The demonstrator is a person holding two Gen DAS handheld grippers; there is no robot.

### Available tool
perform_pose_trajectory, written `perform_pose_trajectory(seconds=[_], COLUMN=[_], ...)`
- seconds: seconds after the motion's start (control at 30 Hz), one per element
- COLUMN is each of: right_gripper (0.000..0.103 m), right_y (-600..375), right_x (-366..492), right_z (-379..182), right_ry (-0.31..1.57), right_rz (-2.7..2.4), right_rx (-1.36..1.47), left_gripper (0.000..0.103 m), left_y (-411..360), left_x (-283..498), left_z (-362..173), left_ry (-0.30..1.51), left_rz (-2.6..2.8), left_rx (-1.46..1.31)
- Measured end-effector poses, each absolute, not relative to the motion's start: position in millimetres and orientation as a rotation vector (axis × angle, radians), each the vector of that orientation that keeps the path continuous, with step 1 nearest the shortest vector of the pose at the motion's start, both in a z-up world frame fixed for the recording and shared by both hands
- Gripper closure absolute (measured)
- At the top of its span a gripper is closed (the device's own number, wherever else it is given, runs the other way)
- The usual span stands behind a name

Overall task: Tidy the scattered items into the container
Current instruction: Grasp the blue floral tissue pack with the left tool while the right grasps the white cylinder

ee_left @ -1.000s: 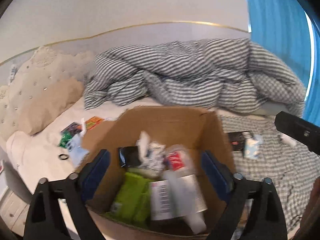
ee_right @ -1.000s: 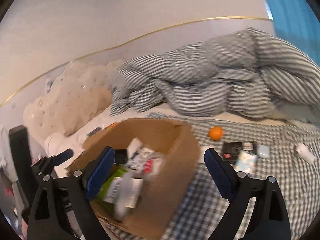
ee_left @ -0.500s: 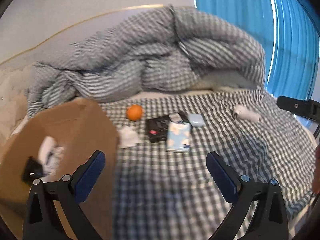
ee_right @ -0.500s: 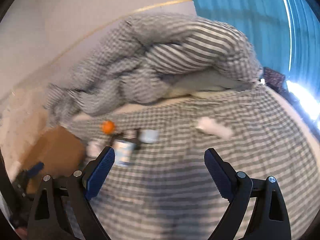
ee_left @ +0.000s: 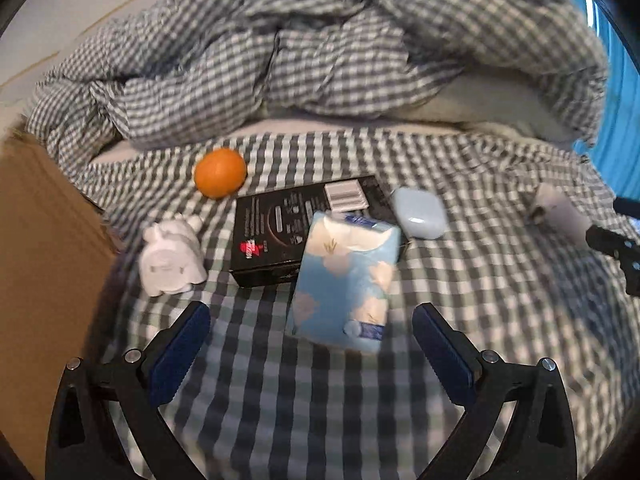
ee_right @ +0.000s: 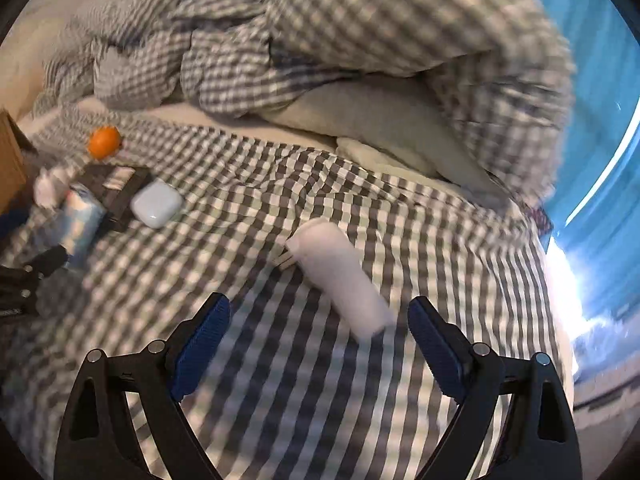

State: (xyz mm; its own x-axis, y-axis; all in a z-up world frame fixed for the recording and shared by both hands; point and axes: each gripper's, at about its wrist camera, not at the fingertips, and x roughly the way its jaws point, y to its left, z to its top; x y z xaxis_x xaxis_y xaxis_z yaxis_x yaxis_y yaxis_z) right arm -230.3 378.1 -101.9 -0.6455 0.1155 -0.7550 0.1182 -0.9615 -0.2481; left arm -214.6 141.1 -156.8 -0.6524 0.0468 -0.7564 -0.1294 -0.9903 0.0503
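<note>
My left gripper (ee_left: 310, 344) is open and empty, just short of a light-blue tissue pack (ee_left: 346, 280) that lies partly on a black box (ee_left: 296, 228). Around them on the checked bedsheet lie an orange (ee_left: 220, 173), a white figurine (ee_left: 172, 258) and a pale-blue earbud case (ee_left: 418, 212). The cardboard box (ee_left: 44, 264) stands at the left. My right gripper (ee_right: 318, 336) is open and empty, close over a white tube (ee_right: 340, 276). The earbud case (ee_right: 157, 204), the orange (ee_right: 104, 142) and the tissue pack (ee_right: 80, 216) show at the left of the right wrist view.
A crumpled checked duvet (ee_left: 320, 48) is piled along the back of the bed. A blue curtain (ee_right: 600, 60) hangs at the right, by the bed's edge. The right gripper's tip (ee_left: 616, 244) shows at the right edge of the left wrist view.
Both grippers swung right, away from the cardboard box, and moved down toward the bed. The left now faces the tissue pack, the right the white tube.
</note>
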Motion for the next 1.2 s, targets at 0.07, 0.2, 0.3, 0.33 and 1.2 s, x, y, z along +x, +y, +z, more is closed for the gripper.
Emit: perform_pose_trajectory(seconds=[0.07,0.2,0.3,0.33,1.2], right_gripper=[0.013,0.022,0.04,0.064,0.101], right_y=[381.6,388.7,387.4,387.2,205.8], right_x=[-247.5,-274.2,-275.9,-273.1,-115.2], right_z=[-113.3,-138.0,-151.5,-148.7,-43.9], right_ry=[0.485,0.454,0.472,0.44,0.432], right_rz=[-2.805,-2.757,-2.73,-2.734,-2.584], right_rx=[1.355,1.474,1.54,1.542,1.155], left_gripper=[0.0,0.001,0.029,0.041,0.05], left_y=[143.1,143.4,143.7,145.8,39.8], left_x=[-223.0,-234.4,-235.4,-233.7,-112.4], left_z=[-170.0,-183.2,-181.2,-179.8,0.6], left_ry=[0.174,0.143,0.131,0.152,0.041], left_rz=[2.75,2.723,2.712,2.709,2.902], left_rx=[-1.303,-1.34,-1.32,-1.308,-0.955])
